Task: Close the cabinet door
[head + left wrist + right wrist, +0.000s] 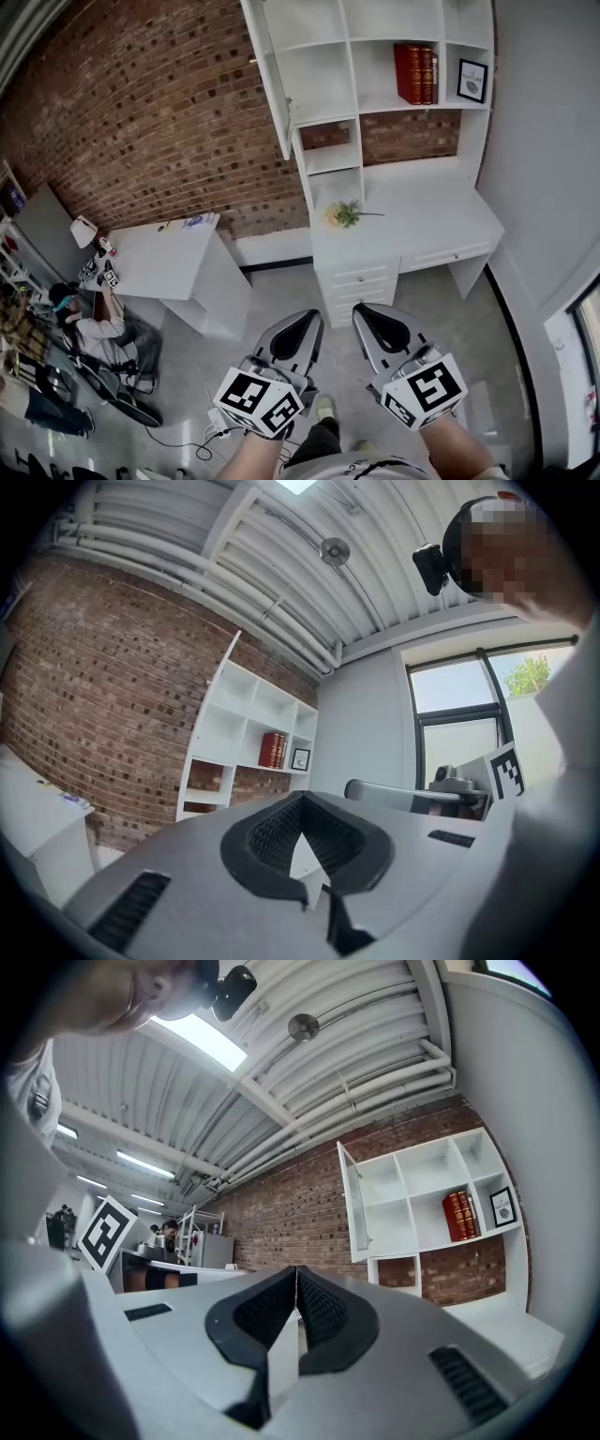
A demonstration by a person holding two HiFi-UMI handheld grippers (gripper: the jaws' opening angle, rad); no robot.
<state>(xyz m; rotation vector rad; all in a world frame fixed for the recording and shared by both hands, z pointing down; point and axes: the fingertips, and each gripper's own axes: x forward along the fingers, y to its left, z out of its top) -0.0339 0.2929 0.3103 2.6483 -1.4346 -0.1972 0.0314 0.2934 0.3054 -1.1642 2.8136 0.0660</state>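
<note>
The white shelf cabinet (375, 56) stands against the brick wall above a white desk (422, 220). Its door (269, 84) stands open at the cabinet's left side, seen edge-on. That door (222, 667) also shows in the left gripper view, and the door (353, 1199) in the right gripper view. My left gripper (300, 321) and right gripper (368, 314) are held side by side low in the head view, well short of the cabinet, pointing toward it. Both are shut with nothing between the jaws. Left gripper (302, 797); right gripper (297, 1269).
Red books (415, 72) and a small framed picture (472, 80) sit on a shelf. A bunch of flowers (345, 214) lies on the desk. A white table (173, 258) stands to the left, with a seated person (89, 328) beyond it. Cables (187, 436) lie on the floor.
</note>
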